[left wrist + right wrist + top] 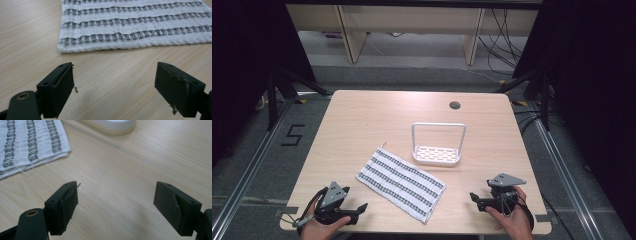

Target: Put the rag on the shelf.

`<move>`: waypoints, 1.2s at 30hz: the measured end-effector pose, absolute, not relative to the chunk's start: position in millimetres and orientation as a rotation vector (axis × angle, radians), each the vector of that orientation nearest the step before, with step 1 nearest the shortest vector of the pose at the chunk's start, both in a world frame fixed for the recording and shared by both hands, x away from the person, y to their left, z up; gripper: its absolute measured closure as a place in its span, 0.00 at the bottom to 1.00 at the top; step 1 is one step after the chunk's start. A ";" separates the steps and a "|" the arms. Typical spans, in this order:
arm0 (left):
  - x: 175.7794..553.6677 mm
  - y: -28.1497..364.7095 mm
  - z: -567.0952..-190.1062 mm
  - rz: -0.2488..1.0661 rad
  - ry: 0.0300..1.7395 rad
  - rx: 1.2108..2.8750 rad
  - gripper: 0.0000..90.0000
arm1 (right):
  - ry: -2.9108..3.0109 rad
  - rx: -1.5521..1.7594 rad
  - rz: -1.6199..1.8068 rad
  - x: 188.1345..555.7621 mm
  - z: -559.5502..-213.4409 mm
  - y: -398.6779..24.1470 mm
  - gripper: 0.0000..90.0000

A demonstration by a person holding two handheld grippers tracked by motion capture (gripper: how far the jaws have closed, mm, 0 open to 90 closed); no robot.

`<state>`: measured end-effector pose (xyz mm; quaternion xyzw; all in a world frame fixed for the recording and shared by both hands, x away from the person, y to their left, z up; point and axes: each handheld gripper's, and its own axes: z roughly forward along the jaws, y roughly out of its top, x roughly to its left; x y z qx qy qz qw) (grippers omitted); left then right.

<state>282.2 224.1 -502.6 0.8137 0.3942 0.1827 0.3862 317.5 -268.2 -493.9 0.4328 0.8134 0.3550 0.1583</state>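
Both tongs, left (362, 206) and right (473, 197), released over light wooden bench (362, 120); white grey-striped woven towel (401, 177) flat beside white plastic handled rack (437, 145).

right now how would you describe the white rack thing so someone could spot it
On the light wooden table, look just right of centre, beyond the striped towel. The white rack is a small slotted tray with a tall upright loop frame, the one rigid, standing thing there.

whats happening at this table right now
A person holds a claw in each hand at the near edge of the table. The left claw and right claw are both open and empty. Between them a striped towel lies flat, with a white rack just beyond it. Nothing is being handled yet.
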 end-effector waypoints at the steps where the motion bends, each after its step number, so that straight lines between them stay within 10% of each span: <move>1: 281.8 223.1 -502.5 0.461 1.001 2.074 0.17 | 2.326 1.236 1.018 317.5 -493.8 -268.2 0.24; 36: 270.6 138.4 -496.7 0.372 0.705 2.164 0.22 | 2.373 1.071 1.160 326.5 -483.7 -230.7 0.39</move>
